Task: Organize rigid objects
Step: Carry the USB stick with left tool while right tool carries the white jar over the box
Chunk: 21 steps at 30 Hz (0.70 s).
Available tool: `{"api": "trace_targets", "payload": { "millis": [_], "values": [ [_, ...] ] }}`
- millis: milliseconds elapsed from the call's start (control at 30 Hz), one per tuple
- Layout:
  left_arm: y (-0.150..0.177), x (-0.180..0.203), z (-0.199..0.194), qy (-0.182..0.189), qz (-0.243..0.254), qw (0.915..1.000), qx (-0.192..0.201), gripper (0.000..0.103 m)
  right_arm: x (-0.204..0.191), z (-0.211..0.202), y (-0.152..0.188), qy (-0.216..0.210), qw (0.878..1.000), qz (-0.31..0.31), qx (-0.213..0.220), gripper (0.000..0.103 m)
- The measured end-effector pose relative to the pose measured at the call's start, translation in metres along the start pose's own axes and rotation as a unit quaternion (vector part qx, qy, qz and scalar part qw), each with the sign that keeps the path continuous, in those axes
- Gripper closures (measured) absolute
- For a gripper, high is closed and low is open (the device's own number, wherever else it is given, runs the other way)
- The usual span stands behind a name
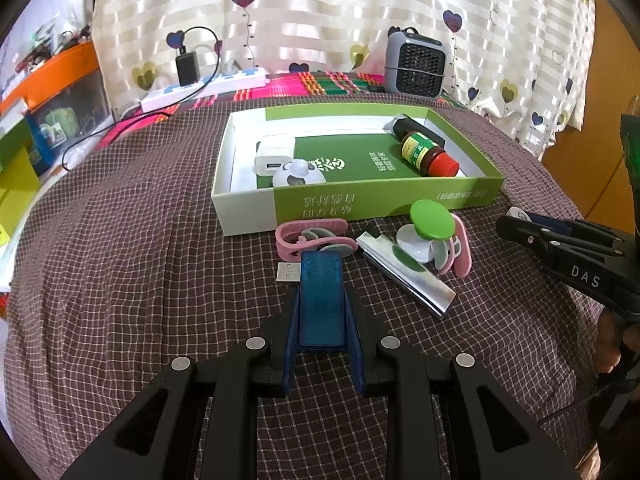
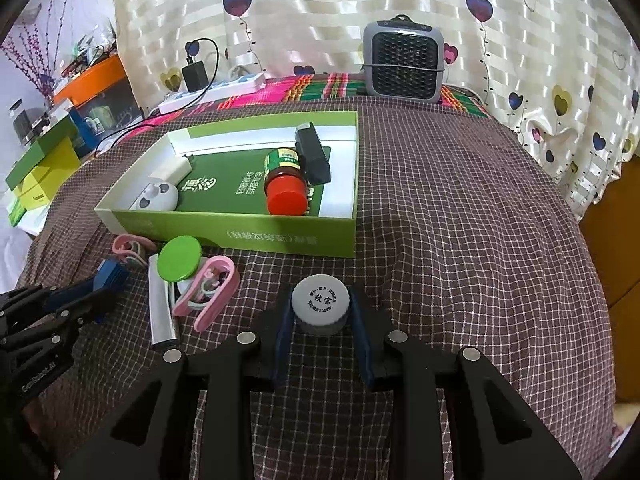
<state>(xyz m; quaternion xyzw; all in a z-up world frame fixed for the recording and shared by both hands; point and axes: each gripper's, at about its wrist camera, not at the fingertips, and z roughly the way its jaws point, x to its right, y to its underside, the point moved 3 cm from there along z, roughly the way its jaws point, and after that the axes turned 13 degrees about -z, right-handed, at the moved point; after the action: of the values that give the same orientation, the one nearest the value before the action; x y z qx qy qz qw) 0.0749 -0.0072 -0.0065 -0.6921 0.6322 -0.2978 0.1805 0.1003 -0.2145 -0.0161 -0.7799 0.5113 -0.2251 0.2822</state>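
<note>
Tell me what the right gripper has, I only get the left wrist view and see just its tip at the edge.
Observer: The right gripper is shut on a small grey-capped jar, with black print on the cap.
Operator: Is the cloth right of the green box free?
Observer: Yes, the checked cloth beside the green box is bare out to the curtain.
Operator: What does the dark thing by the red-capped bottle look like?
Observer: A black rectangular block with a silvery far end, lying against the red-capped bottle.
</note>
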Motion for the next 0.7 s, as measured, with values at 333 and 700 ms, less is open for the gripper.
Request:
{"api": "trace_targets", "payload": {
  "millis": [333, 700],
  "values": [
    [-0.013, -0.001, -0.022, 0.006, 0.002, 0.9995, 0.032, 0.082, -0.003, -0.015, -0.010, 0.001, 1.000, -0.008, 0.017, 0.074],
    [-0.048, -0.004, -0.029, 0.027, 0.002, 0.9984, 0.049, 0.082, -0.011, -0.025, -0.034, -0.008, 0.999, -0.028, 0.039, 0.074]
  ]
}}
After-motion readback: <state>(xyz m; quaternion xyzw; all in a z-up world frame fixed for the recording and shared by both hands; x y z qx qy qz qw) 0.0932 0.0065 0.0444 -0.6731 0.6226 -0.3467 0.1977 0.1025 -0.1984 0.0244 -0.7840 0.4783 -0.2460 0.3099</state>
